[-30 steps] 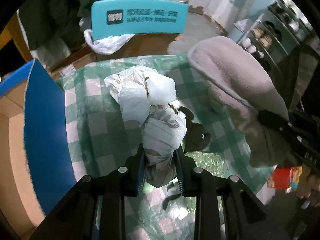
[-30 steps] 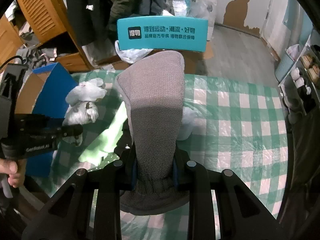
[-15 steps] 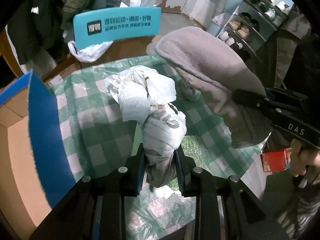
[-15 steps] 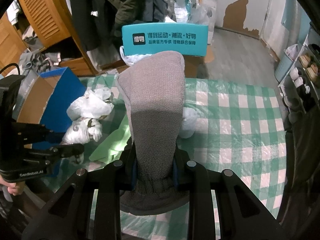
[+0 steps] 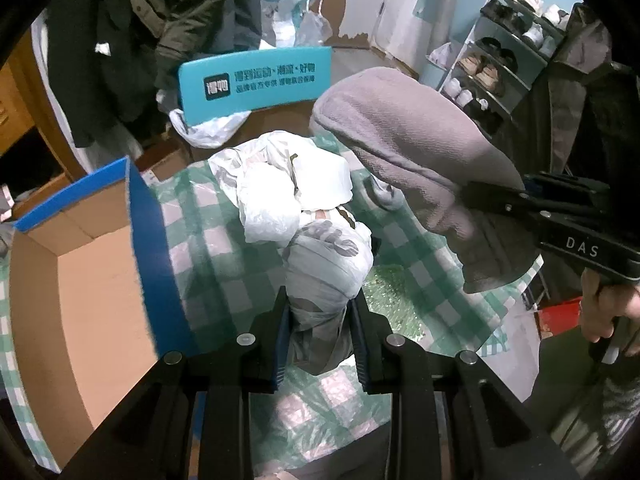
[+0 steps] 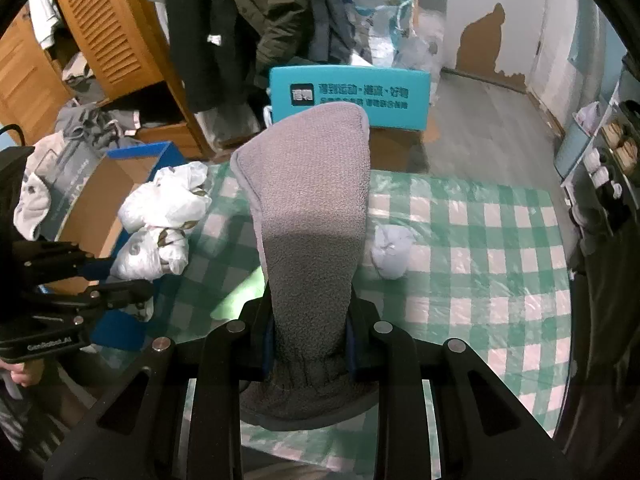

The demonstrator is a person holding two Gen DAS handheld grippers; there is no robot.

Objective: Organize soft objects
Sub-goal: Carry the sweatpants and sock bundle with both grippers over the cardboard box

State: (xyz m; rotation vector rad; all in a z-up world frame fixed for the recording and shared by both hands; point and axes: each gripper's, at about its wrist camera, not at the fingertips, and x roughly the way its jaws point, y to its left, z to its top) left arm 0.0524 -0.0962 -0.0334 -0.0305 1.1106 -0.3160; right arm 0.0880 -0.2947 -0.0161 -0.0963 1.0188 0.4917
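Both tongs loaded | L gripper (image 5: 320,336) clamps white bag bundle (image 5: 304,208); R gripper (image 6: 310,340) clamps grey fleece (image 6: 308,208), above table (image 6: 480,240) | carry high; clear cardboard box (image 5: 80,280) wall at table's left edge.

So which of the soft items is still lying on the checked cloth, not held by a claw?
The small pale blue bundle, alone on the green checked tablecloth. The grey fleece sock is clamped in the right claw, the white plastic bundle in the left claw.
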